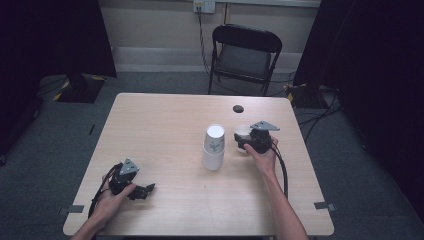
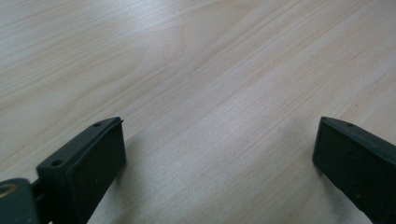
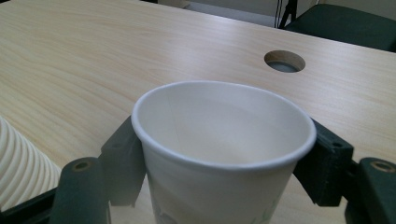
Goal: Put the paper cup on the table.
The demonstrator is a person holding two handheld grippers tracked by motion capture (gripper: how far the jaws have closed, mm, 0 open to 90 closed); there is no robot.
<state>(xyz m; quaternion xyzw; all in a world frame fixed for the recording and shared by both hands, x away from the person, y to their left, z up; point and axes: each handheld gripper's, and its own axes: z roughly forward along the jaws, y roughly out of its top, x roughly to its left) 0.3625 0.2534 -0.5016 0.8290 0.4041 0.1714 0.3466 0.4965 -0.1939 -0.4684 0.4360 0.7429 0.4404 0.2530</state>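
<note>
Presently, item one: right gripper [image 3: 224, 177], jaws set part-way open, one at each flank of an upright white paper cup [image 3: 224, 140]. The pads lie against the cup wall just under the rim; whether they press firmly cannot be told, though the cup sits squarely between them and reads as held. In the high view this gripper [image 1: 246, 142] stands right of table centre with the cup [image 1: 242, 132] at its far end.

Item two: left gripper [image 2: 219, 154], jaws spread wide, nothing between them, only bare table [image 2: 196, 70] ahead. High view places it [image 1: 148, 189] at the near left corner, resting low.

Item three: stack of upturned paper cups [image 1: 214, 147], mid-table, just left of the held cup; its ribbed side [image 3: 18, 163] shows near the right gripper.

Item four: round cable hole [image 3: 284, 61] beyond the cup.

Step judged in hand: single cup gripped beside the stack. Next move likely calls for a steady hold without crushing the thin wall.
</note>
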